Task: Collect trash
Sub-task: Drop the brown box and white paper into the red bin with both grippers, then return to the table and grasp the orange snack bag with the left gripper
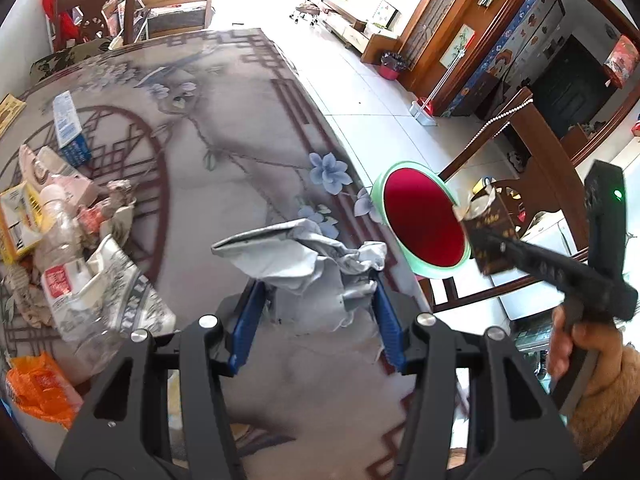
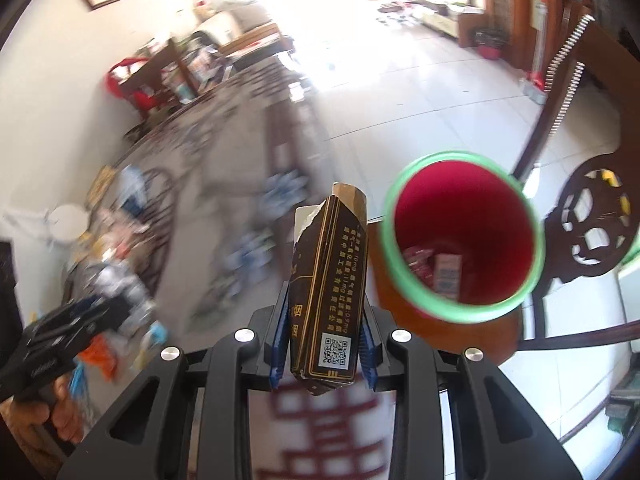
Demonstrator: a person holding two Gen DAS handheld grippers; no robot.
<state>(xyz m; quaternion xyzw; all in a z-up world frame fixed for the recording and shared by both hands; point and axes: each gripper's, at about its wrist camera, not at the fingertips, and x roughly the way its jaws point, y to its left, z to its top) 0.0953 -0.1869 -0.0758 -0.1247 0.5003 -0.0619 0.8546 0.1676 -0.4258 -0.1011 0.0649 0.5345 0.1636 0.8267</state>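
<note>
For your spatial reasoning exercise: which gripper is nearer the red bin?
Right. The right gripper, holding the dark carton, is beside the red bin; the left gripper grips crumpled grey paper over the table.

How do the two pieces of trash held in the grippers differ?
The grey crumpled paper in the left gripper is soft and shapeless; the dark box in the right gripper is rigid, printed, with a torn top. Both are clamped between blue pads.
</note>
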